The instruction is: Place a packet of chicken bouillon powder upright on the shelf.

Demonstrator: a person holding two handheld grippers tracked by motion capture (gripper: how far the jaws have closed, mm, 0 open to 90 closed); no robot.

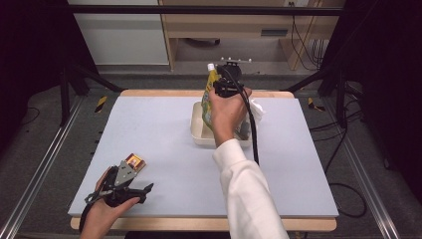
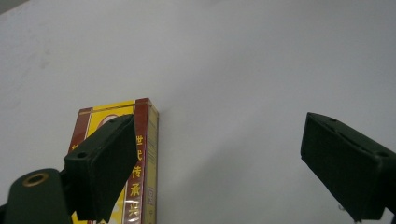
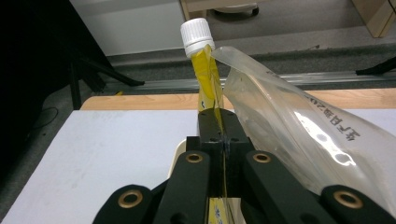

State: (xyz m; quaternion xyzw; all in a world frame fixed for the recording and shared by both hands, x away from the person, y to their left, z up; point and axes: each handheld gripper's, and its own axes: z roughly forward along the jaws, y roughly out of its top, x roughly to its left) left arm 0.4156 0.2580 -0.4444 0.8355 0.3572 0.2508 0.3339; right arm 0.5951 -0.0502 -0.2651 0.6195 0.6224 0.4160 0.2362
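Yellow spouted pouch [image 3: 206, 77] is clamped tight in my right gripper [image 1: 227, 87], held upright above the white tub [image 1: 198, 130], not yet set down. My left gripper [image 2: 224, 154] gapes wide beside the red-and-yellow box [image 2: 141, 158], which waits untouched.

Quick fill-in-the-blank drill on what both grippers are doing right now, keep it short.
1. The right gripper is shut on a yellow pouch with a ____ screw cap.
2. The pouch is held over a cream ____.
3. The left gripper has its jaws ____.
4. A red and yellow box lies on the ____ mat.

Missing words: white; tray; open; grey
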